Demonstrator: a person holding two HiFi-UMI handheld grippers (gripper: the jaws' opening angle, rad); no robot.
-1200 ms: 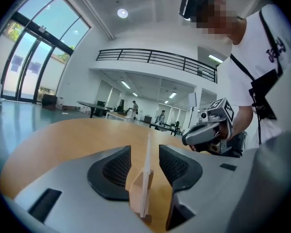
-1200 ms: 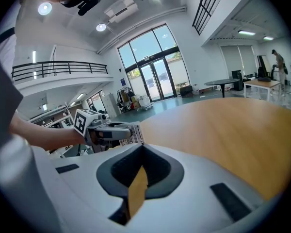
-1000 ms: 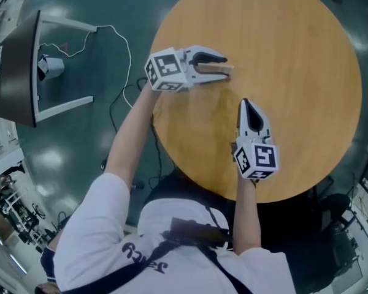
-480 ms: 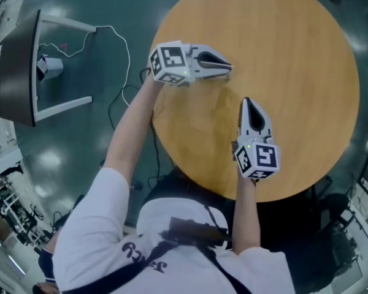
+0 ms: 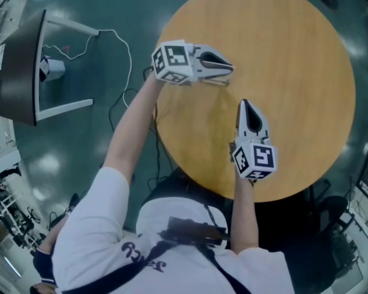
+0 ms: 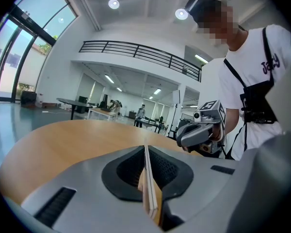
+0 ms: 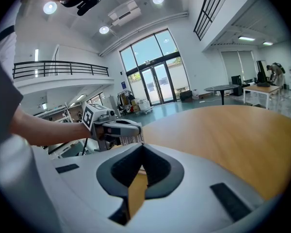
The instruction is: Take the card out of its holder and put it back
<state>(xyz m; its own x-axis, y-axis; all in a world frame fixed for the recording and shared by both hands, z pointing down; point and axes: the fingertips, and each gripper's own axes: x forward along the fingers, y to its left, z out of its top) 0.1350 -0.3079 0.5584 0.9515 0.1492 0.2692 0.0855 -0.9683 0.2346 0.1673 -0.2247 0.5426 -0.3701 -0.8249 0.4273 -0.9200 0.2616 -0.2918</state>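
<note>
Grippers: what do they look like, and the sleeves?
Both the left gripper and right gripper are light grey tapered shells with black-lined jaws and a rear white cube of black square markers. Short white sleeves. Left jaws just closed on a card.

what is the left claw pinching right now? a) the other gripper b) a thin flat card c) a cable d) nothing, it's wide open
b: in the left gripper view the left claw has just been closing, and its pads now press on a thin card standing edge-on between them.
</note>
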